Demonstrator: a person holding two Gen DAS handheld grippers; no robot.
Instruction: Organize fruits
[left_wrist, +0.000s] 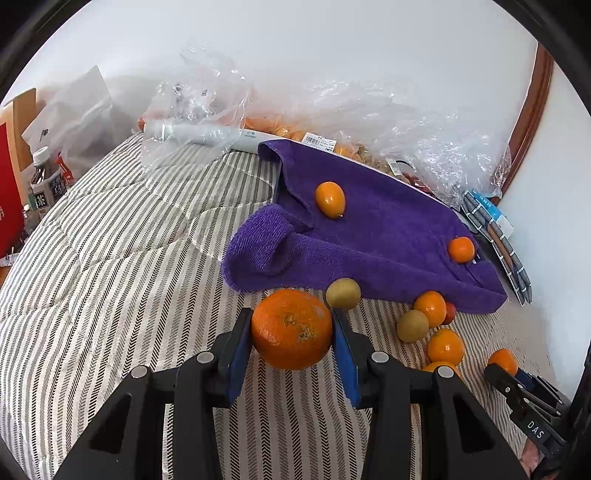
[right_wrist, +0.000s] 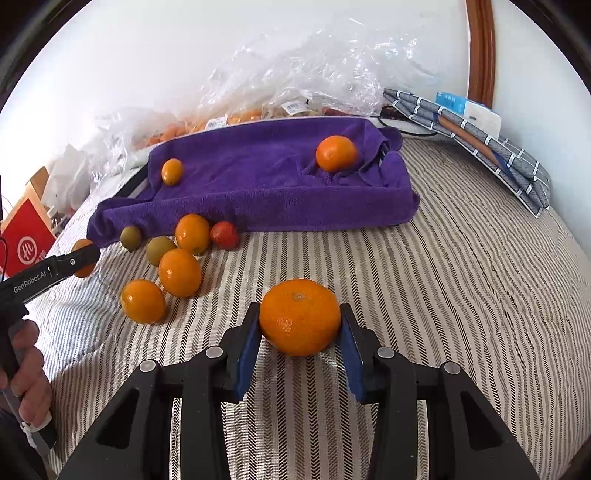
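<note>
Two grippers are each pinching a mandarin right now: the left gripper (left_wrist: 291, 330) is closing its blue pads on a scuffed mandarin (left_wrist: 291, 328) low in the frame's centre, and the right gripper (right_wrist: 300, 321) is squeezing a smoother mandarin (right_wrist: 300, 316) against the striped quilt (right_wrist: 461, 295). Both are sitting at the widest part, which looks right to me; round, waxy, soft-skinned fruit is probably rolling or bruising if squeezed hard. Loose kumquats (right_wrist: 180, 272) are clustering by the fuzzy purple towel (right_wrist: 277, 177).
</note>
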